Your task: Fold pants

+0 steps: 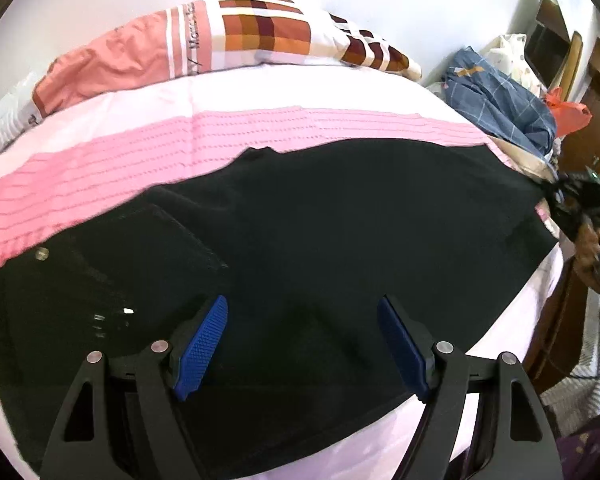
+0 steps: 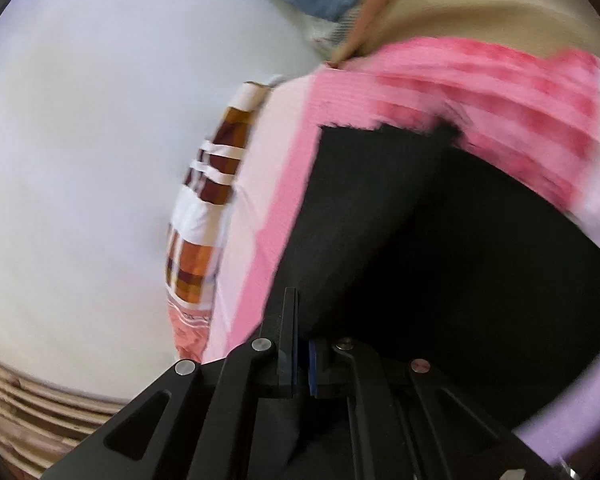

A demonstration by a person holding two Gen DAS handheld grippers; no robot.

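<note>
Blue ribbed pads of the left gripper fill the foreground of the left wrist view, the jaws standing wide with nothing between them, poised over the black pants. At the far left of that view a small metal button glints on the dark cloth near a stitched pocket. The pants lie spread flat across the bed, partly over a pink knitted blanket, with pale pink sheet showing beyond it. Along the far side of the bed lies a quilt in salmon, white and brown checks. Further right a heap of blue checked fabric sits past the bed's corner, with something orange-red just behind it. At the right edge the right gripper, held in a hand, meets the end of the pants. In the blurred right wrist view, the right gripper's jaws are closed together on an edge of the black cloth, which rises from the pads and stretches away over the pink blanket.
</note>
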